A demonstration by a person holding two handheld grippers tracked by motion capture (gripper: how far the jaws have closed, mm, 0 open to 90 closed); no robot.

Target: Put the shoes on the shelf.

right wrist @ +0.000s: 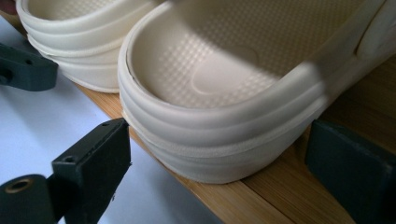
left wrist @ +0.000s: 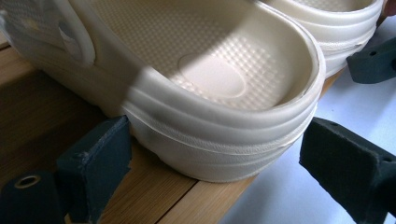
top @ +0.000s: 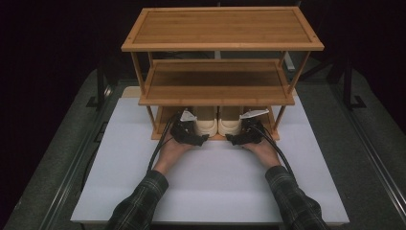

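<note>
Clogs: left clog and right clog, cream, side by side on rack bottom shelf
Axis: front-to-back, heels toward person
Writing: none legible
Left gripper: jaws spread around left heel, not touching
Right gripper: same at right heel

Can't see the fronts of the two cream clogs – tucked under the middle shelf. Cropped by frame edges in both gripper views too – toe ends gone.

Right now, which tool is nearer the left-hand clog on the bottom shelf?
Left. The left tool has its open jaws on either side of the left clog's heel; the right tool straddles the right clog's heel, one shoe over.
</note>
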